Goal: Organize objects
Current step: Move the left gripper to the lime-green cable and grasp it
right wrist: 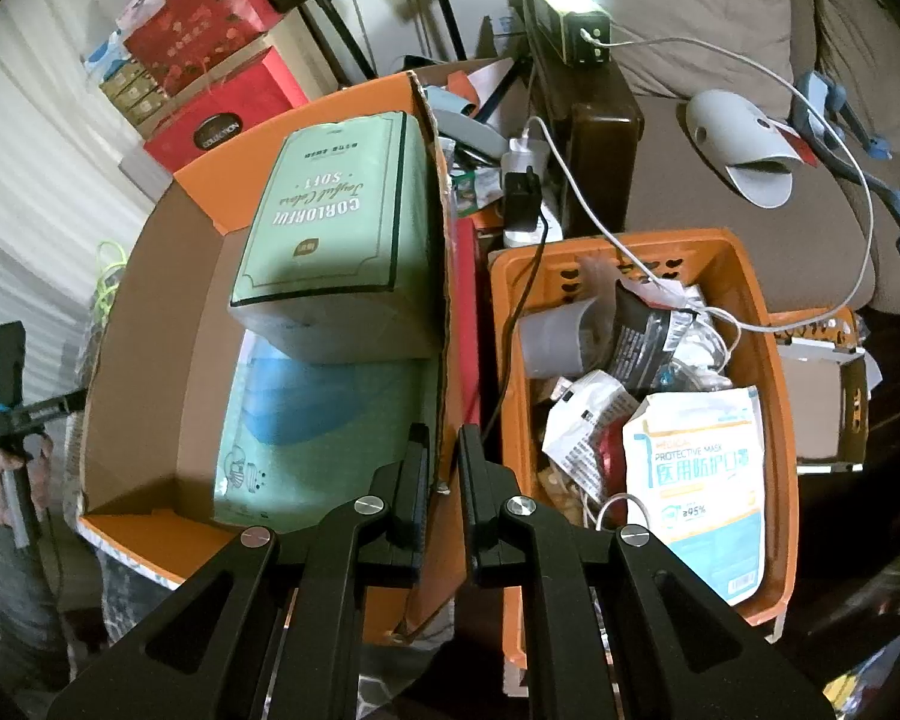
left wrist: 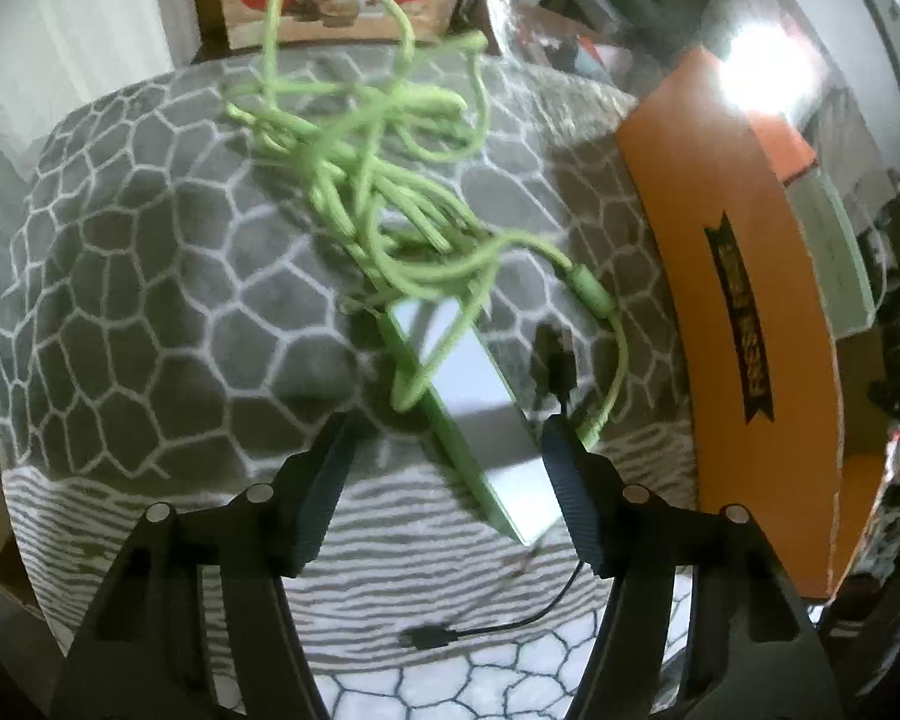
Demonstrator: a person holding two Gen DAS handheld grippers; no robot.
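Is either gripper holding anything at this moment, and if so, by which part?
Right gripper: shut on the cardboard box's side wall, at its top edge. Left gripper: straddles the green power bank, not visibly clamping it.

left wrist view: looks steeply down, close over a grey patterned blanket [left wrist: 150,276], with the orange cardboard box [left wrist: 744,312] along its right edge. right wrist view: steeply down too, close above that same box's wall [right wrist: 444,324], orange basket [right wrist: 774,396] to its right. shared: the box, and the green cable [left wrist: 354,138], just showing at the right view's left edge [right wrist: 107,276].
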